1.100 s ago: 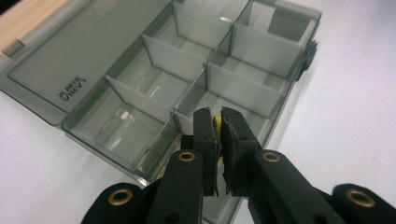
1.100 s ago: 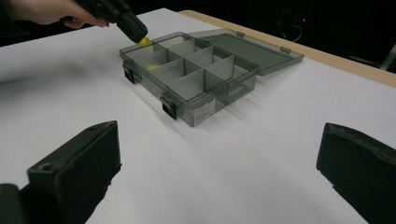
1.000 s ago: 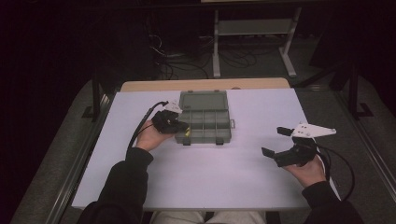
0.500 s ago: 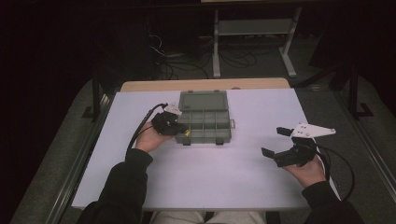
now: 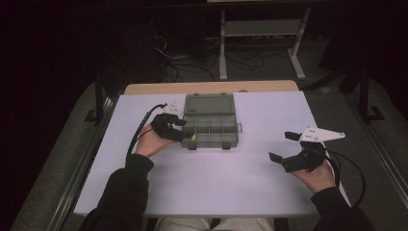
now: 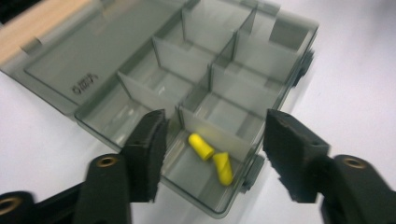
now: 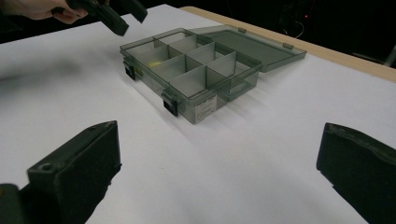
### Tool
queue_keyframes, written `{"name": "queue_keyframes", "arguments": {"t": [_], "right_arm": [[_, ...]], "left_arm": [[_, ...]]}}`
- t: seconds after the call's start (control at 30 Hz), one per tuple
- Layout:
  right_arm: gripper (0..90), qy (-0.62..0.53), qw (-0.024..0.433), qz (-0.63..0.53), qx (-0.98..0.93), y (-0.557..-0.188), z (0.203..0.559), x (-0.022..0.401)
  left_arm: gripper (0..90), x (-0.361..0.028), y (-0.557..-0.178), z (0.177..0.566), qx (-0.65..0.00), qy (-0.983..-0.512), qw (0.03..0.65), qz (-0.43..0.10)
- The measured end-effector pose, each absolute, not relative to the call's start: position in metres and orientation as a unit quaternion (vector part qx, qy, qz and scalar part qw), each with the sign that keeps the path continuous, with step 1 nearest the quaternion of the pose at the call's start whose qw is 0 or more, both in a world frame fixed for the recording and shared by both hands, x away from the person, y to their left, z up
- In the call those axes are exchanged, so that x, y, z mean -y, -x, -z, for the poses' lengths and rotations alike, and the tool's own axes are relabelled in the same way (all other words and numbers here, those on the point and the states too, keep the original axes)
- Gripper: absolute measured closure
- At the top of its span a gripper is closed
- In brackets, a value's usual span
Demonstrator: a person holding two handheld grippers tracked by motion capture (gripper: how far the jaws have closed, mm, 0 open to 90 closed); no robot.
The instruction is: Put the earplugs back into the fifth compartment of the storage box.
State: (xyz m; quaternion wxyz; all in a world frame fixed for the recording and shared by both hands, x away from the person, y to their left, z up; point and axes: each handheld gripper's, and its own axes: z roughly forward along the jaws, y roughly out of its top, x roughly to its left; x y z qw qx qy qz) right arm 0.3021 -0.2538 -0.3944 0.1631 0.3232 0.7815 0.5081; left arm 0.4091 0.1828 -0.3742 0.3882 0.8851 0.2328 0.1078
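Left gripper over the open grey organiser box mid-table, jaws just opening, two yellow earplugs lying loose in the near corner compartment, right gripper spread wide, empty, well apart.

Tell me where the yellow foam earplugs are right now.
In the left gripper view, the two yellow foam earplugs lie in a corner compartment of the open grey translucent plastic organiser box, below the left gripper and its open fingers.
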Motion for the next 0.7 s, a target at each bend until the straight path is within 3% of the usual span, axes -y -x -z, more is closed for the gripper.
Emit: {"name": "queue_keyframes", "arguments": {"t": [0.33,0.7], "right_arm": [[0.0,-0.323,0.163,-0.510,-0.780,-0.301,0.394,0.254],[0.0,-0.321,0.164,-0.512,-0.780,-0.301,0.393,0.254]], "left_arm": [[15.2,-0.190,-0.393,0.358,-0.231,-0.868,0.421,-0.123],[5.9,-0.207,-0.377,0.347,-0.237,-0.857,0.441,-0.120]]}}
